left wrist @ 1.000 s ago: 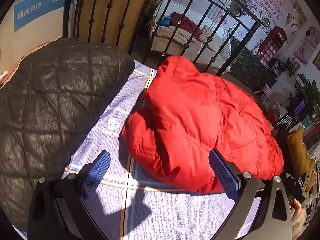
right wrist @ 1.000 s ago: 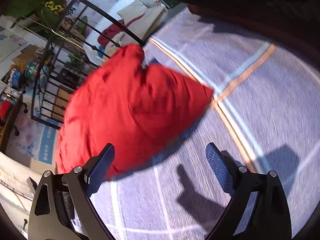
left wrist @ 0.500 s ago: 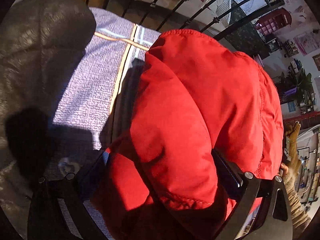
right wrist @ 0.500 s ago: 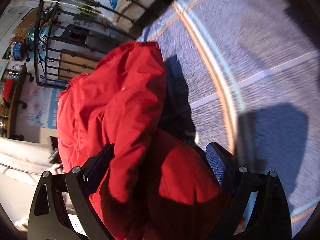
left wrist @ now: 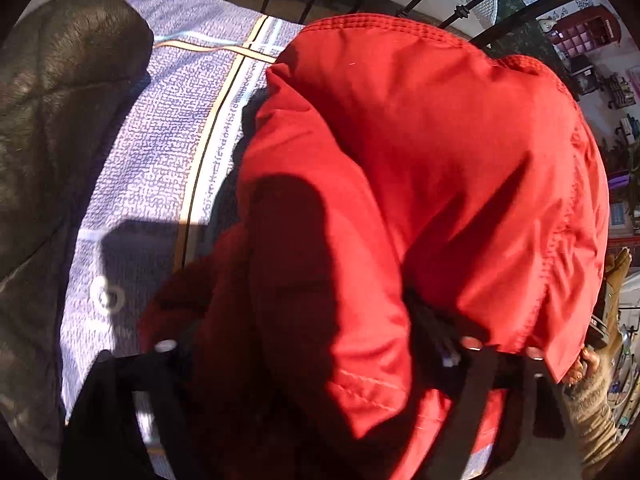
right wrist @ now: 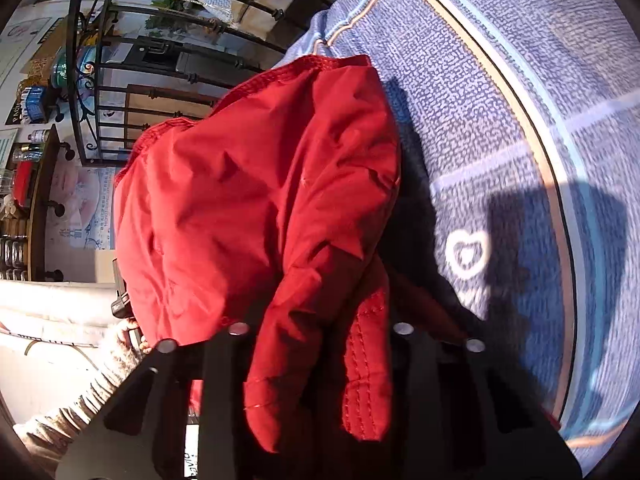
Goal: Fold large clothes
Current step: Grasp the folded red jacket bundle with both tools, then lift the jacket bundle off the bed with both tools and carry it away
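Right wrist view first: my right gripper (right wrist: 320,364) has just been closing, and its jaws now pinch a thick bunch of the red jacket (right wrist: 256,184) with a stitched cuff-like strip hanging toward the lens. The pads themselves are buried in cloth, so I judge the grip from the way the fabric is squeezed between the arms.

From the left wrist, my left gripper (left wrist: 320,360) has also been closing, with a fat puffy roll of the red jacket (left wrist: 420,152) between its jaws. They stand fairly wide and the fingertips are swallowed by shadow and fabric, so I cannot tell whether the pads press on it yet.

Outward, the jacket lies in a rumpled mound on the blue checked bedspread (left wrist: 160,140), near the foot rail of the black iron bed frame (right wrist: 100,80). A dark quilted garment (left wrist: 52,120) lies beside it, apart from it.

As I judge it, folding has barely begun: both ends are only being taken up, nothing lies flat, no neat fold shows. Spreading, laying sleeves in and doubling the body all remain.

I cannot make out sleeves, collar, zip or hem, nor which side faces up. My other hand (right wrist: 132,336) shows only at the picture's edge, half behind the red cloth.
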Demonstrator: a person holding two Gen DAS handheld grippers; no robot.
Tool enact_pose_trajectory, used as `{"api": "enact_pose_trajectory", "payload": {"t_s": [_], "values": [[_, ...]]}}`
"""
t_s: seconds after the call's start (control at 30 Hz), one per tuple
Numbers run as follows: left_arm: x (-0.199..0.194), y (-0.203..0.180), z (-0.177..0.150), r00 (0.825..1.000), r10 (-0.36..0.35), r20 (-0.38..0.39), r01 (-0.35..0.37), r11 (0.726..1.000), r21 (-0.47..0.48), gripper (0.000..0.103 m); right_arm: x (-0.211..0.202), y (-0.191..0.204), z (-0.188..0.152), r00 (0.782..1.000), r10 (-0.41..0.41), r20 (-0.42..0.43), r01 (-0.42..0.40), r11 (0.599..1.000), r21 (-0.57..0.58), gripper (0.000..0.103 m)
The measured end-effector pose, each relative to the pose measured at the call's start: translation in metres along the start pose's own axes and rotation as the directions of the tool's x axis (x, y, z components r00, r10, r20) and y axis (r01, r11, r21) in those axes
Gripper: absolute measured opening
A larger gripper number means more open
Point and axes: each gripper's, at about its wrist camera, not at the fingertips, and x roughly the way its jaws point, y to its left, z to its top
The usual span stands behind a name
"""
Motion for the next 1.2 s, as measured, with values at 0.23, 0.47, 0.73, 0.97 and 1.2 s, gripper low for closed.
{"api": "enact_pose_trajectory", "payload": {"t_s": [0.23, 0.47, 0.73, 0.97, 1.2], "values": [[-0.047, -0.042, -0.034, 0.999, 0.015, 0.052, -0.015, 1.000, -0.002, 0.037, -0.050, 0.062, -0.064, 0.994, 0.065, 0.086, -0.063, 0.998, -0.018, 0.015], [-0.119, -0.143, -0.049, 0.988, -0.051, 0.147, 0.014, 0.970, 0.242, 0.030, -0.122, 0.146, -0.096, 0.978, -0.005, 0.208, 0.036, 0.989, -0.146, 0.013], [-0.204, -0.305, -0.035, 0.917, -0.260, 0.302, 0.082, 0.865, 0.495, 0.027, -0.267, 0.213, -0.094, 0.935, 0.038, 0.354, 0.074, 0.952, -0.297, 0.013], [-0.240, -0.441, -0.042, 0.845, -0.439, 0.304, 0.123, 0.714, 0.689, 0.027, -0.396, 0.213, -0.100, 0.904, 0.017, 0.428, 0.147, 0.926, -0.348, 0.013], [-0.120, -0.386, -0.062, 0.967, -0.207, 0.150, 0.090, 0.826, 0.556, 0.025, -0.290, 0.070, -0.135, 0.949, 0.025, 0.313, -0.011, 0.999, -0.047, 0.013]]}}
